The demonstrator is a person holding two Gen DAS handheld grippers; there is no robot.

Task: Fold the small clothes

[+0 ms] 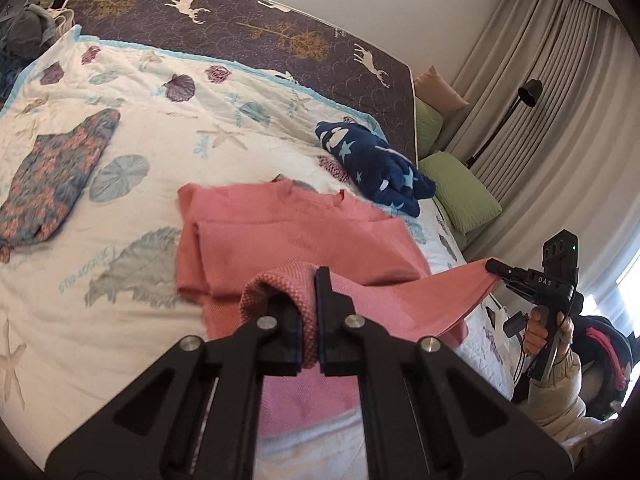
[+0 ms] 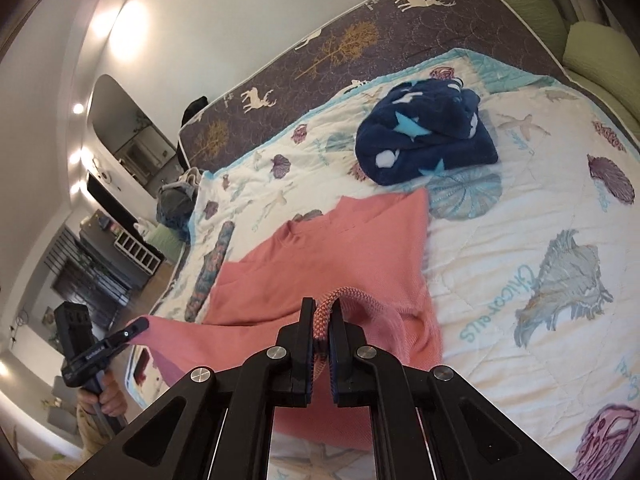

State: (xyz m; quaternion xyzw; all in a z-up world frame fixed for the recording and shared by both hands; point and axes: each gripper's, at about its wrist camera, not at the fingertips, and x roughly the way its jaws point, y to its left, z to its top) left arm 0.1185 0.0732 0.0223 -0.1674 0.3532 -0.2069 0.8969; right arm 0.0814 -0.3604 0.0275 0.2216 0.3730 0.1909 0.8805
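Observation:
A pink knit top (image 1: 288,232) lies on the bed's white seashell quilt (image 1: 160,140), its neck toward the headboard. My left gripper (image 1: 308,280) is shut on one bottom corner of the top and holds it lifted. My right gripper (image 2: 323,308) is shut on the other bottom corner (image 2: 332,300), also lifted. In the left wrist view the right gripper (image 1: 494,268) shows at the right, pulling the hem taut. In the right wrist view the left gripper (image 2: 140,325) shows at the lower left, and the top (image 2: 340,252) spreads ahead.
A folded floral garment (image 1: 52,184) lies at the quilt's left. A crumpled navy star-print garment (image 1: 376,164) (image 2: 424,140) lies near the headboard. Green pillows (image 1: 460,188), a floor lamp (image 1: 520,104) and curtains stand beside the bed. A dark deer-print mattress (image 1: 240,28) shows behind the quilt.

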